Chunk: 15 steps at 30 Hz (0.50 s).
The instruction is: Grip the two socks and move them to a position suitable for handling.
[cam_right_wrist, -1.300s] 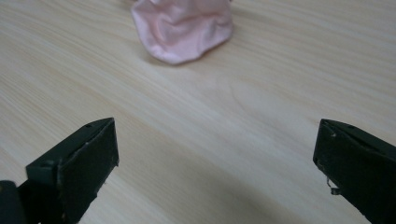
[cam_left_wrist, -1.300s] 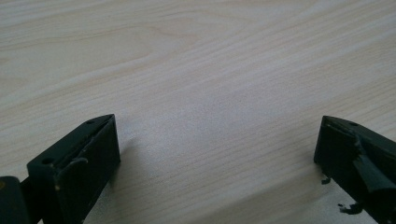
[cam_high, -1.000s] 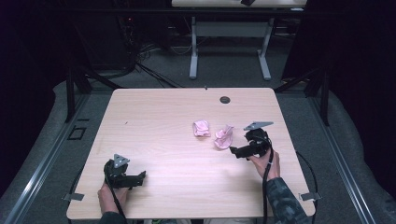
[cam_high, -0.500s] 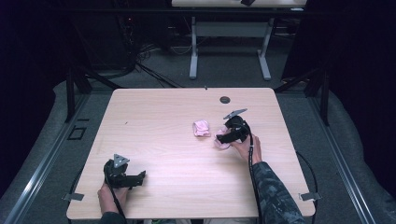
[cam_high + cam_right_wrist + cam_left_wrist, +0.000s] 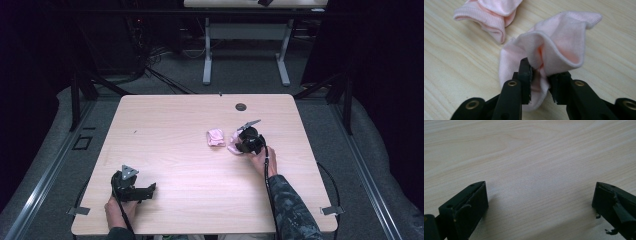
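Note:
Two crumpled pink socks lie right of the table's middle. My right gripper [image 5: 240, 145] [image 5: 540, 75] has just been closing its jaws and now pinches a fold of the nearer pink sock [image 5: 232, 146] [image 5: 559, 42], whose fabric is bunched between the pads. The other pink sock [image 5: 216, 137] [image 5: 491, 12] lies loose just to its left, apart from the jaws. At the table's near left corner my left gripper [image 5: 151, 189] [image 5: 540, 195] rests in a hand. It is open wide over bare wood with nothing between its fingers.
The light wooden table [image 5: 175, 125] has a round dark cable hole [image 5: 241, 106] near its far edge. Behind it, a second table's white legs [image 5: 207, 55] stand on grey floor with cables. The person's right sleeve [image 5: 290, 210] crosses the near right corner.
The right gripper moved left and down onto the nearer pink sock, and its jaws went from wide open to pinching the fabric. The left gripper stayed in place.

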Motion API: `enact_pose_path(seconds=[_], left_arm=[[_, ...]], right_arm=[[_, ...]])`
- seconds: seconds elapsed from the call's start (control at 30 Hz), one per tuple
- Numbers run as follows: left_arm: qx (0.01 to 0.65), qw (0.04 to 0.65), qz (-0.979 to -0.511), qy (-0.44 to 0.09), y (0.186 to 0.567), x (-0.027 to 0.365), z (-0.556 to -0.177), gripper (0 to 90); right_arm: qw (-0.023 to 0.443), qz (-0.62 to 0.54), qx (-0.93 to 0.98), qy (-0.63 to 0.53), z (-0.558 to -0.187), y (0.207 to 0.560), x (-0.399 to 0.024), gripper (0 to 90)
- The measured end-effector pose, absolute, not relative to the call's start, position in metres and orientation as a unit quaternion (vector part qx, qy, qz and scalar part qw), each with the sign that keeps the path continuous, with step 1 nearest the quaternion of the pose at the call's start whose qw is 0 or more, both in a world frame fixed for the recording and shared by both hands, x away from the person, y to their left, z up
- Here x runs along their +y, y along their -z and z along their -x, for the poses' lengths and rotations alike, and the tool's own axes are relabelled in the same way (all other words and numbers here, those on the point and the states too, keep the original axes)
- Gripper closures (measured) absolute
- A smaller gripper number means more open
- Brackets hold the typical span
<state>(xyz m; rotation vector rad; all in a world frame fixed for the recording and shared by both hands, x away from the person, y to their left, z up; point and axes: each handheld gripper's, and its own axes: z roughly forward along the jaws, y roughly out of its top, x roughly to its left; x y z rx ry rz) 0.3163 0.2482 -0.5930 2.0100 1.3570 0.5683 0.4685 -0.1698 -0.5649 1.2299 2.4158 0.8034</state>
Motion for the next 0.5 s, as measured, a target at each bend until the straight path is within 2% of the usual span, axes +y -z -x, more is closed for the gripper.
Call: enact_pose_path(seconds=[0.2, 0.5], left_arm=[[0.516, 0.32, -0.764, -0.216, 0.593, 0.248, -0.316, 0.4], [0.516, 0.32, -0.765, -0.216, 0.593, 0.248, -0.316, 0.4]], right_arm=[[0.137, -0.433, 0.836, -0.308, -0.454, 0.55, -0.177, 74.7], [0.113, -0.4, 0.838, -0.354, -0.393, 0.51, -0.187, 74.4]])
